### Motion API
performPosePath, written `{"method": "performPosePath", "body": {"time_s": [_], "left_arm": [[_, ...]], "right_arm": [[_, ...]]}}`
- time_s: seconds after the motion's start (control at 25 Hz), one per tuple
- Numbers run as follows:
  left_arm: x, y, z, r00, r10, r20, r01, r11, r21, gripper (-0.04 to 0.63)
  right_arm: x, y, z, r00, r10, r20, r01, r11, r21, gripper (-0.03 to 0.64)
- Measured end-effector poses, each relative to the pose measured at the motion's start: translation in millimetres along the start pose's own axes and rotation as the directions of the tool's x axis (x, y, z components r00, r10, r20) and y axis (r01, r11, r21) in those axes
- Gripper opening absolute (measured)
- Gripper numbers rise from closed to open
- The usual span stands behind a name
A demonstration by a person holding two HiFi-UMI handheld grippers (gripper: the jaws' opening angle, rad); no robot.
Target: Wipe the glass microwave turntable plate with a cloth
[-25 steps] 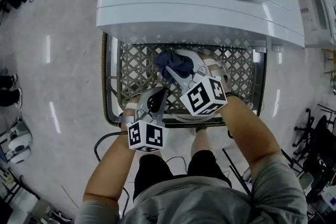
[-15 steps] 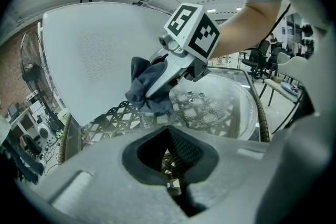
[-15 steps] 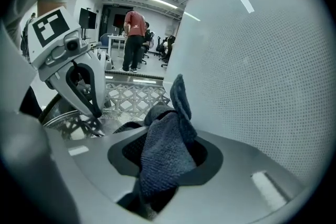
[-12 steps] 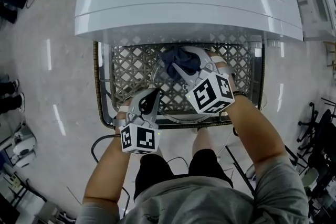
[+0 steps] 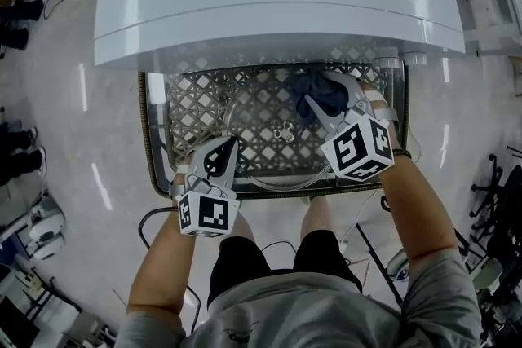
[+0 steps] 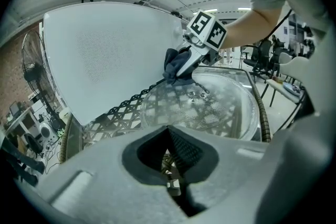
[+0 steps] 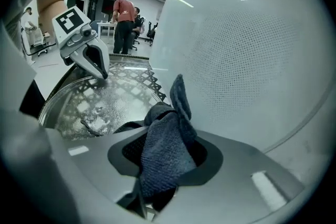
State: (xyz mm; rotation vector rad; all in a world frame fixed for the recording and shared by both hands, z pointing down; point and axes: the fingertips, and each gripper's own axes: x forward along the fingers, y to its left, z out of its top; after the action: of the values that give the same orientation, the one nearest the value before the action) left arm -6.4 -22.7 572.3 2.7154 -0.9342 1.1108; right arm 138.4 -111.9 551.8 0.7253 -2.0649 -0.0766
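Note:
The glass turntable plate [image 5: 277,155] lies flat on a lattice wicker tray [image 5: 152,151] below a white appliance. My right gripper [image 5: 324,107] is shut on a dark blue cloth [image 5: 316,96] and presses it on the plate's far right rim, close to the appliance wall. The right gripper view shows the cloth [image 7: 165,149] bunched between the jaws, with the plate [image 7: 94,105] to the left. My left gripper [image 5: 226,144] is shut at the plate's near left rim and appears to grip it. From the left gripper view the plate [image 6: 210,105] stretches ahead, and the cloth [image 6: 176,65] is at its far edge.
The white appliance [image 5: 277,4] overhangs the tray's far side and stands right behind the cloth. The tray's raised wicker rim [image 5: 269,190] runs along the near side. Cables [image 5: 163,216] lie on the floor by my legs. People [image 7: 125,23] stand far off in the room.
My right gripper has slid the cloth to the right along the plate's far side, from near its middle to its right rim. The left gripper stays at the near left rim.

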Motion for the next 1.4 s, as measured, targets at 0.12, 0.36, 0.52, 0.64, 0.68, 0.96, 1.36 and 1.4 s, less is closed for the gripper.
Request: {"method": "performPosePath", "body": {"time_s": [0.12,0.36,0.52,0.64,0.68,0.96,1.36,1.4], "left_arm": [[-1.6,1.0,-0.4,1.000,0.004,0.000,-0.004,1.000,-0.008,-0.003],[-9.0,8.6,-7.3,1.000,0.004,0.002,-0.004,1.000,-0.008,-0.003],[-1.4,0.8,0.2,1.000,0.004,0.001,-0.004,1.000,-0.006,-0.003],[1.4,-1.0,1.3,1.000,0.003,0.000,-0.003,1.000,-0.003,-0.003],[1.5,-0.9,1.1,1.000,0.002,-0.001,-0.002,1.000,-0.003,-0.003],[2.7,-0.9,-0.6,1.000,-0.001,0.000,0.001,1.000,0.002,-0.003],[2.1,-1.3,-1.8,1.000,0.000,-0.001,0.000,1.000,0.003,-0.003],[2.2,-1.1,-1.8,1.000,0.001,-0.001,-0.001,1.000,0.002,-0.003]], "right_arm": [[-3.7,-1.0,-3.7,1.000,-0.004,-0.006,0.004,1.000,-0.005,0.138],[0.9,4.1,8.8,1.000,-0.004,-0.018,0.004,1.000,0.002,0.138],[-3.4,7.8,21.9,1.000,0.008,0.026,-0.008,1.000,0.002,0.137],[4.0,35.0,60.0,0.990,0.083,0.114,-0.080,0.996,-0.031,0.137],[9.8,45.8,72.7,0.986,0.107,0.129,-0.101,0.993,-0.053,0.138],[53.8,97.2,123.4,0.969,0.211,0.129,-0.190,0.969,-0.160,0.137],[52.1,90.3,97.5,0.977,0.205,0.062,-0.191,0.965,-0.178,0.135],[48.2,84.2,88.9,0.980,0.195,0.049,-0.184,0.968,-0.173,0.135]]}}
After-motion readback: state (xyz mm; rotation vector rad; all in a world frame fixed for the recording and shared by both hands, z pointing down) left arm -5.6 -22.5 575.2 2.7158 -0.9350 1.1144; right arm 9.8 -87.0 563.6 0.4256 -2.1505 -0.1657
